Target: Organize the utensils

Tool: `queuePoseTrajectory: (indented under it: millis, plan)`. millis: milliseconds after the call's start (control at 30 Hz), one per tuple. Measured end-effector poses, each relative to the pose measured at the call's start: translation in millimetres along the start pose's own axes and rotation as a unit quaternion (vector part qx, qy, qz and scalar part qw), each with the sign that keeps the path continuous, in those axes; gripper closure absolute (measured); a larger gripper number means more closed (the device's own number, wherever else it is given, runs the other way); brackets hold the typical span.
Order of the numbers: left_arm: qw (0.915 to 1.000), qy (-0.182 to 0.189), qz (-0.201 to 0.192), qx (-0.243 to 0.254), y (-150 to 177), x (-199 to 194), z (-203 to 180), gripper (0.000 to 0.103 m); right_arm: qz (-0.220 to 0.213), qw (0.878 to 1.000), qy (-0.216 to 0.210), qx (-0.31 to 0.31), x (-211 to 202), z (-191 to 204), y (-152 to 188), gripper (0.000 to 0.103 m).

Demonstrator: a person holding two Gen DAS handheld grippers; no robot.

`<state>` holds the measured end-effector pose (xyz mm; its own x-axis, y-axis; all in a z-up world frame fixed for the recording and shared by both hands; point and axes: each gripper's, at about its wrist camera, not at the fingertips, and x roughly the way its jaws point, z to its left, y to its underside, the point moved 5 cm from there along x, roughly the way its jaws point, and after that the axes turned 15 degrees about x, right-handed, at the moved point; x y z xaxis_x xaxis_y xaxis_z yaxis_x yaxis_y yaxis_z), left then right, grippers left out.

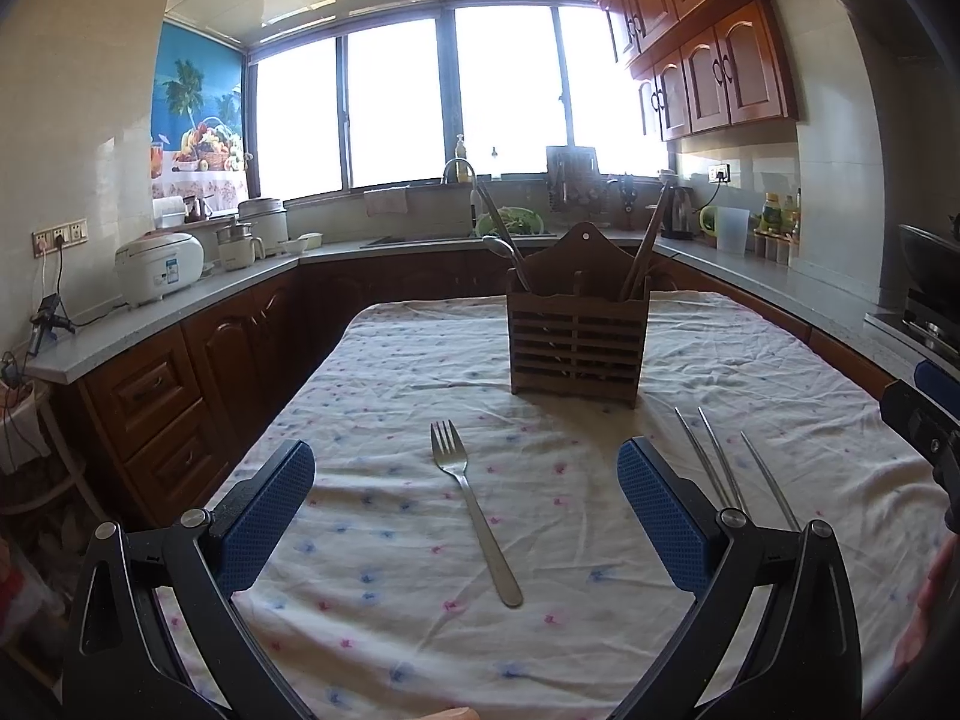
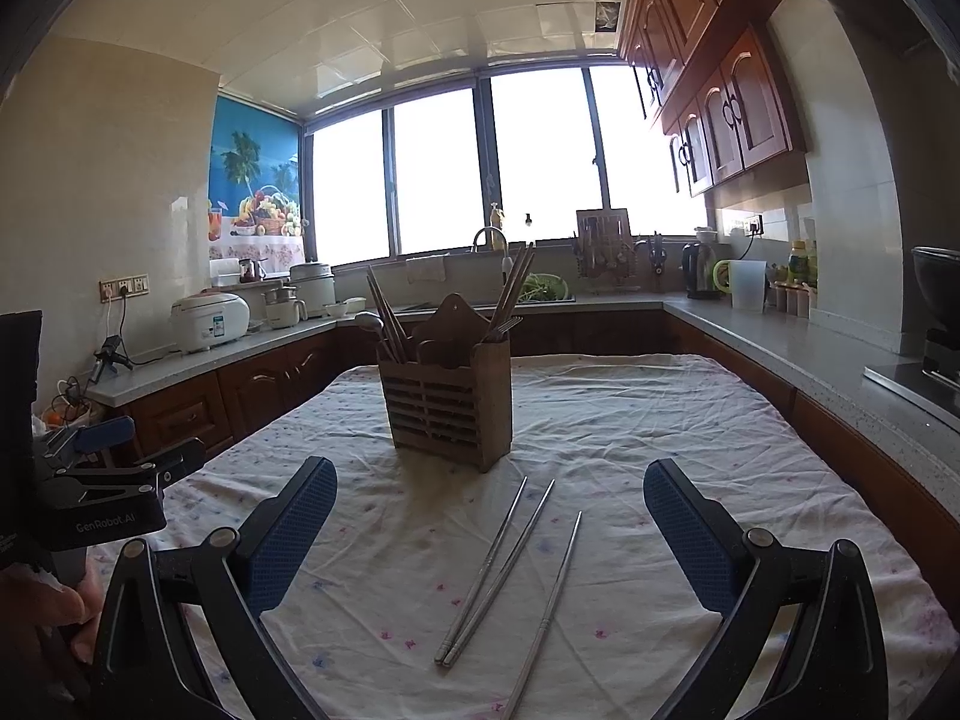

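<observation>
Left wrist view looks down the length of a table covered in a white cloth with small pink and blue flowers (image 1: 390,570), and straight ahead of the left gripper (image 1: 466,516) lies a plain stainless-steel fork (image 1: 474,510). Its jaws stand wide and hold nothing — the fork sits between their lines of reach, handle end nearest the camera, tines pointing away toward the slatted brown wooden utensil holder (image 1: 576,342) near the table's far end. The fork's long axis runs almost along the gripper's own forward line, tilted a little to the left at the tines.

Right wrist view shows the right gripper (image 2: 489,540) likewise wide and empty above three thin metal chopsticks (image 2: 510,570) on the cloth. Two lie close together, the third just beside them on the right; all run roughly front to back, leaning right toward the holder.

Each loose utensil lies ahead of its own gripper, so the left looks better placed for the fork — the right for the chopsticks.
</observation>
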<state>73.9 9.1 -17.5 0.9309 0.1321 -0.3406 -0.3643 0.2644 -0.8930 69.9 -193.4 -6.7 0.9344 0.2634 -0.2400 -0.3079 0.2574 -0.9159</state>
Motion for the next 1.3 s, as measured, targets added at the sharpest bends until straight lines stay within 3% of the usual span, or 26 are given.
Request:
queuePoseTrajectory:
  millis: [1300]
  plan:
    - [1.0000,-0.004,-0.007,0.002,0.9,-5.4,2.8,0.000,-0.003,1.000,-0.001,0.008,-4.6,-3.6,0.2,0.000]
